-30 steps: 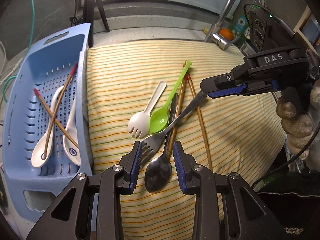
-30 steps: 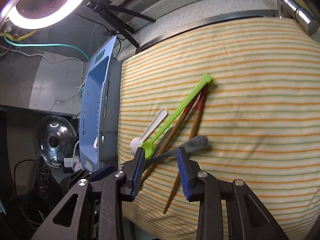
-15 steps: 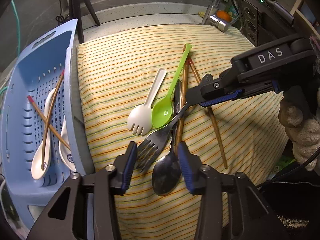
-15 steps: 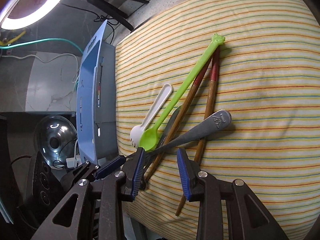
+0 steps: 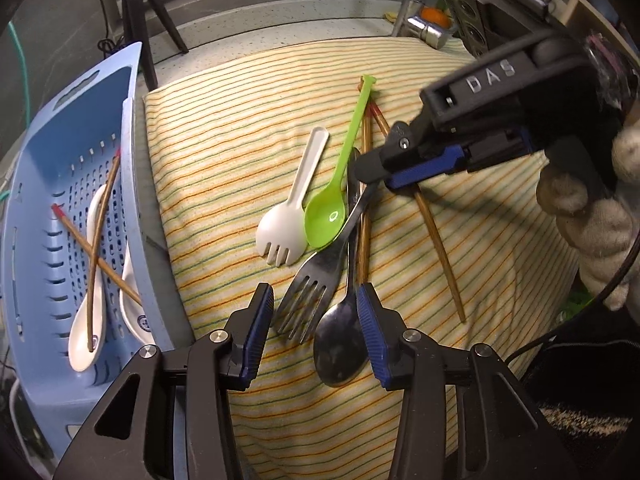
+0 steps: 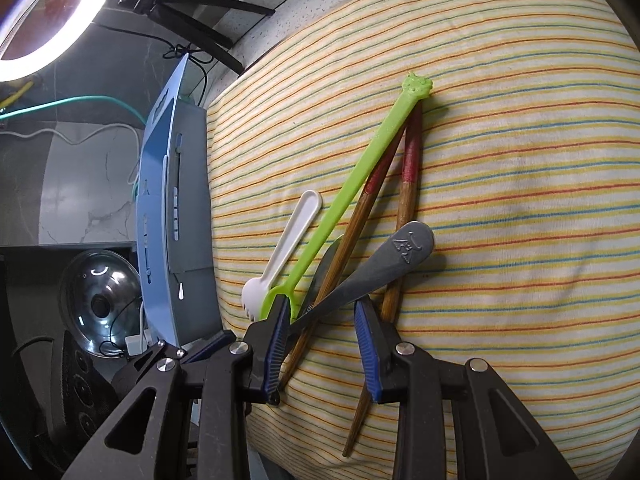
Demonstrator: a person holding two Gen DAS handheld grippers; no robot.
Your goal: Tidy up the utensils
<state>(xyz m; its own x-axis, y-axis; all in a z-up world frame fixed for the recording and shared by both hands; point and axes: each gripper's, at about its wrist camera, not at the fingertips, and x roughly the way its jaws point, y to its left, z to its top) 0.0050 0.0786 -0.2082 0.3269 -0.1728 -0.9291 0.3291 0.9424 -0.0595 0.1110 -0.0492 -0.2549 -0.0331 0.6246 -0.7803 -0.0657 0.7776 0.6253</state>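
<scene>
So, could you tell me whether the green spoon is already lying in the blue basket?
No, the green spoon lies on the striped cloth, outside the blue basket.

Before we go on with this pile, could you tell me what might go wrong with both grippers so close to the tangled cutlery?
1. The metal fork, metal spoon, green spoon and chopsticks overlap, so lifting one may drag the others.
2. The left gripper straddles both fork head and spoon bowl; closing could catch two at once.
3. The right gripper sits over the fork handle and a chopstick, close to the left one; they could collide.
</scene>
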